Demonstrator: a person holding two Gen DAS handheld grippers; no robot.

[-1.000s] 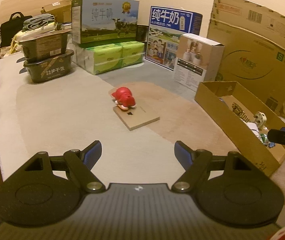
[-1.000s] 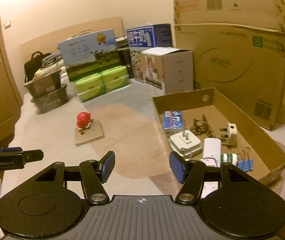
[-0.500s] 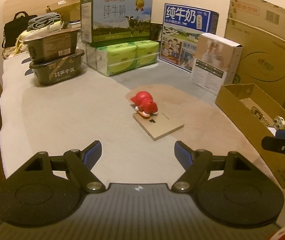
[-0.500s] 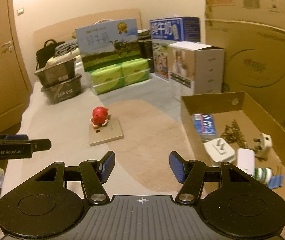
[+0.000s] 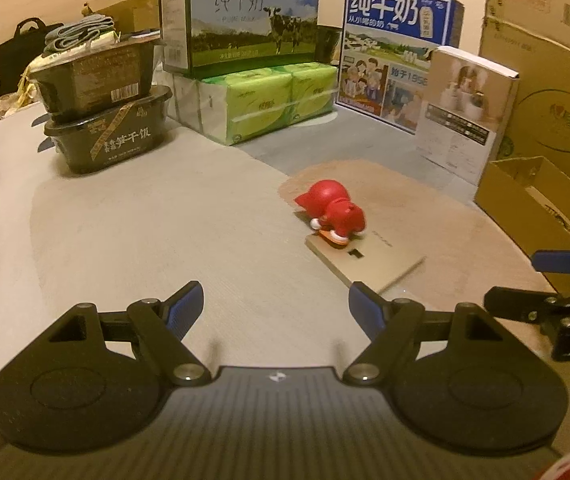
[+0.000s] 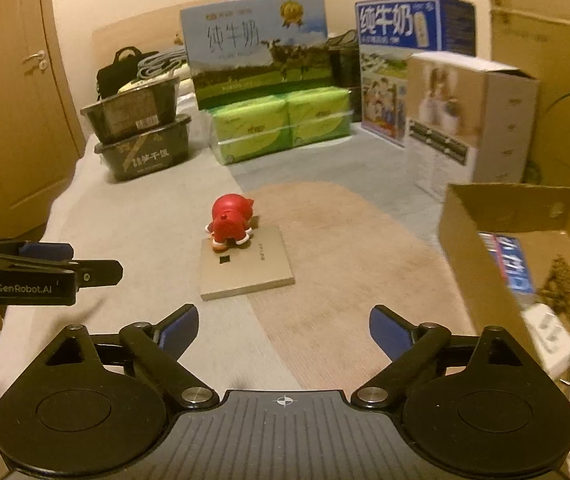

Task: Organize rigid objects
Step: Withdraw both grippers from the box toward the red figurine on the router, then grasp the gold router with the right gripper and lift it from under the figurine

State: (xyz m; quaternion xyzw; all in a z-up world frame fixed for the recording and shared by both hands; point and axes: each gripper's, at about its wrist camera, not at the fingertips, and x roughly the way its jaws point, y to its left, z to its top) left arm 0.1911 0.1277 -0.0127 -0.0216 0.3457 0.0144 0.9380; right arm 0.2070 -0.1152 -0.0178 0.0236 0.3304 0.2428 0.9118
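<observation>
The red figurine (image 6: 229,220) stands on the far left corner of a flat tan box (image 6: 247,270) mid-table, left of the open cardboard box (image 6: 485,216). The left gripper (image 5: 276,306) gapes empty; the right gripper (image 6: 283,326), empty too, has just been opening wide.

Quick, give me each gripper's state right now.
Left gripper: open, nothing between its jaws.
Right gripper: open and empty; its jaws have just been opening wider.
</observation>
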